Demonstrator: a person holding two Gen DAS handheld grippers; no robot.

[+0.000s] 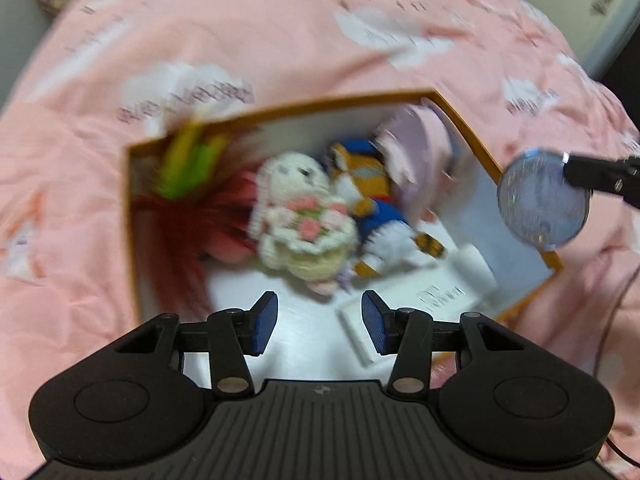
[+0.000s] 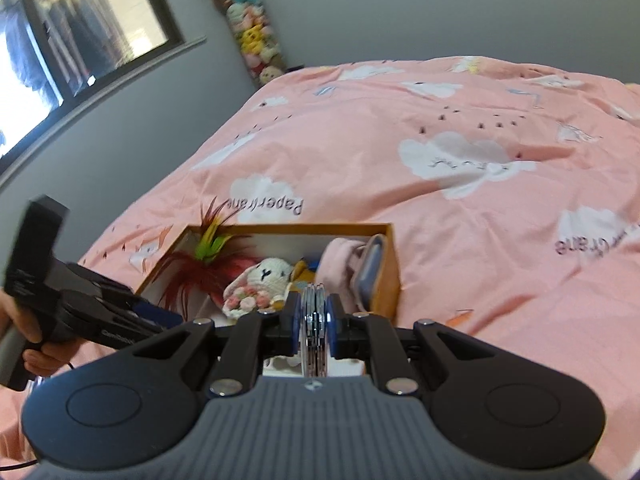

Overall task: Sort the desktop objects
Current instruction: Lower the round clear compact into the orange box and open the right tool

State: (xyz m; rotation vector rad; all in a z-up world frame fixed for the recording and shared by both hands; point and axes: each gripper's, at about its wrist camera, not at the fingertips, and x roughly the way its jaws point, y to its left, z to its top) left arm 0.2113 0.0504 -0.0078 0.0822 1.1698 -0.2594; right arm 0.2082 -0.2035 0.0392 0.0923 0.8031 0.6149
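An open orange-edged box with a white inside lies on a bed covered by a pink quilt printed with white clouds. In the box, from left to right in the left wrist view, are a tuft of red and green feathers, a white crocheted rabbit holding pink flowers, an orange and blue plush toy and a pale pink cloth item leaning at the far right corner. A white flat carton lies at the near right of the box floor.

The left hand-held gripper hangs above the near part of the box with its blue pads spread apart and nothing between them; this view is smeared by motion, so fine detail inside the box is uncertain.

The right hand-held gripper is closed on a round, silver-rimmed compact mirror, seen edge-on between its pads in its own view. From the left wrist view the same disc shows its glittery bluish face, held over the right wall of the box. A person's hand grips the left tool's handle at the left edge of the right wrist view.
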